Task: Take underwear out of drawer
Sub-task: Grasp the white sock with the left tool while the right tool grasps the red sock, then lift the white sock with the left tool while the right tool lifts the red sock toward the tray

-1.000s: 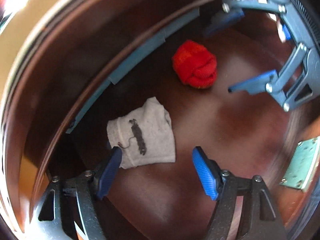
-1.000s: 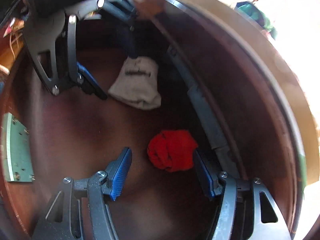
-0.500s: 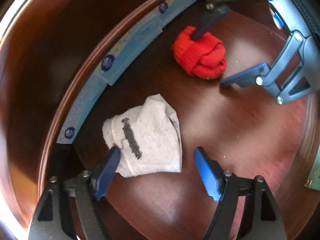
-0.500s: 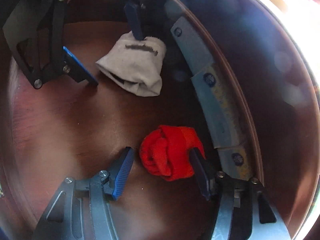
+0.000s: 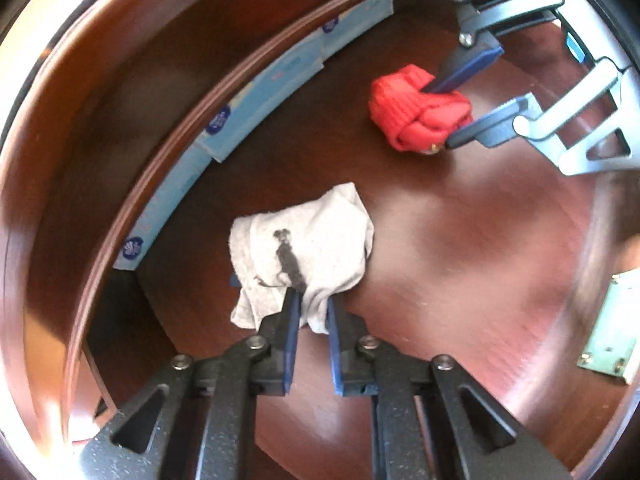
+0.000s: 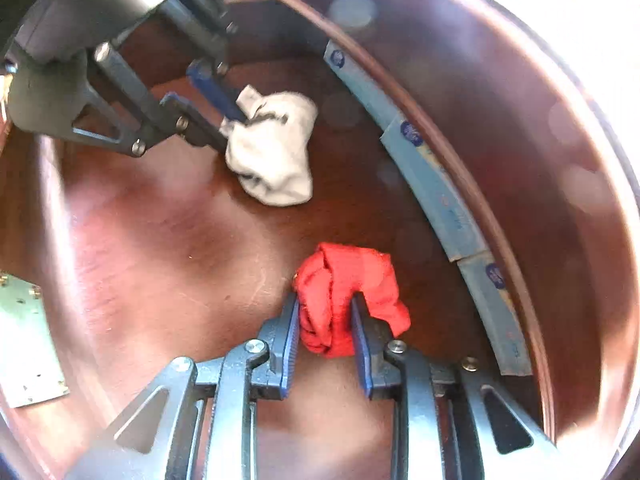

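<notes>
A blue strip point(image 5: 256, 92) lines the drawer point(image 5: 460, 240) wall; closing claws are clamped on grey underwear point(image 5: 304, 252) (left claw point(image 5: 314, 300)) and red underwear point(image 6: 348, 292) (right claw point(image 6: 326, 312)).

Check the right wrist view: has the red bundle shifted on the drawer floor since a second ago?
Cannot tell: the camera moved too. Against the blue strip on the wall, the red bundle sits about as close as before. The right claw is closing on it.

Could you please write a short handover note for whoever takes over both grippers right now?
Left gripper: jaws closing on the near edge of the grey underwear.
Right gripper: jaws closing around the red rolled underwear.
Both pieces rest on the drawer's wooden floor, apart, near the blue-lined wall.
Done: both grippers placed on the pieces.
Left: lift both pieces out of the drawer.
</notes>
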Demonstrator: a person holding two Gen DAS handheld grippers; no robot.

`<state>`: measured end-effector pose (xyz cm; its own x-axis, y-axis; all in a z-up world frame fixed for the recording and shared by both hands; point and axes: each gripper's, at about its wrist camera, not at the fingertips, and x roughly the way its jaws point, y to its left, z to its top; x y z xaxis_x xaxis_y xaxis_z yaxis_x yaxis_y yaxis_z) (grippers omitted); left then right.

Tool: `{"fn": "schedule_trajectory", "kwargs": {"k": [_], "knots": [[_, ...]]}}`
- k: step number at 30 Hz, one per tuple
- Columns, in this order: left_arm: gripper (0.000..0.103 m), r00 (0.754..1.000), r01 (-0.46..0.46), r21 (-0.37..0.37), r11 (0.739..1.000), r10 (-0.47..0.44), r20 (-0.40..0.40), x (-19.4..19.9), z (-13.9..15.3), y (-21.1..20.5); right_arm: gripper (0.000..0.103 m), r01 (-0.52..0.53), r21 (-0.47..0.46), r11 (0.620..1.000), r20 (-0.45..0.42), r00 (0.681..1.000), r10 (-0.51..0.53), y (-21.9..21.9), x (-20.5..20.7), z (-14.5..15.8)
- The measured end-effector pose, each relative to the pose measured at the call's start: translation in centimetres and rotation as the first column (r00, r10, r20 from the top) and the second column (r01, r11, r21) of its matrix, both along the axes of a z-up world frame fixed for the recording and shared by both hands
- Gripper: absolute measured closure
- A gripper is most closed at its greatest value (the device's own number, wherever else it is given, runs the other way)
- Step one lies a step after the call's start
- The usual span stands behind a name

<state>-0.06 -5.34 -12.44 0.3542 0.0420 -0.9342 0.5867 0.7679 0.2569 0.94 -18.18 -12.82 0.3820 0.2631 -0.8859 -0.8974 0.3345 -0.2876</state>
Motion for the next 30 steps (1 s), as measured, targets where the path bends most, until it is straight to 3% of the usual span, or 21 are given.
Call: {"fn": "schedule_trajectory", "kwargs": {"k": [2, 14, 25, 30], "knots": [[0.093, 1.000, -0.006, 0.012, 1.000, 0.006, 0.028, -0.1, 0.4, 0.2, 0.077, 0.004, 0.022, 1.000, -0.005, 1.000, -0.004, -0.5, -0.3, 0.8], [0.094, 0.993, -0.077, -0.129, 0.989, 0.088, 0.083, -1.1, 3.4, 2.1, 0.077, 0.053, 0.214, 0.975, -0.014, 0.999, -0.052, -4.3, -2.5, 5.4], [0.099, 0.963, -0.168, -0.311, 0.935, 0.223, 0.150, -2.3, 5.4, 5.7, 0.077, 0.122, 0.348, 0.929, -0.027, 0.992, -0.121, -7.6, -3.3, 6.6], [0.099, 0.949, -0.175, -0.356, 0.918, 0.253, 0.186, -2.9, 5.7, 6.8, 0.077, 0.146, 0.396, 0.907, -0.018, 0.988, -0.151, -9.3, -4.8, 7.6]]}}
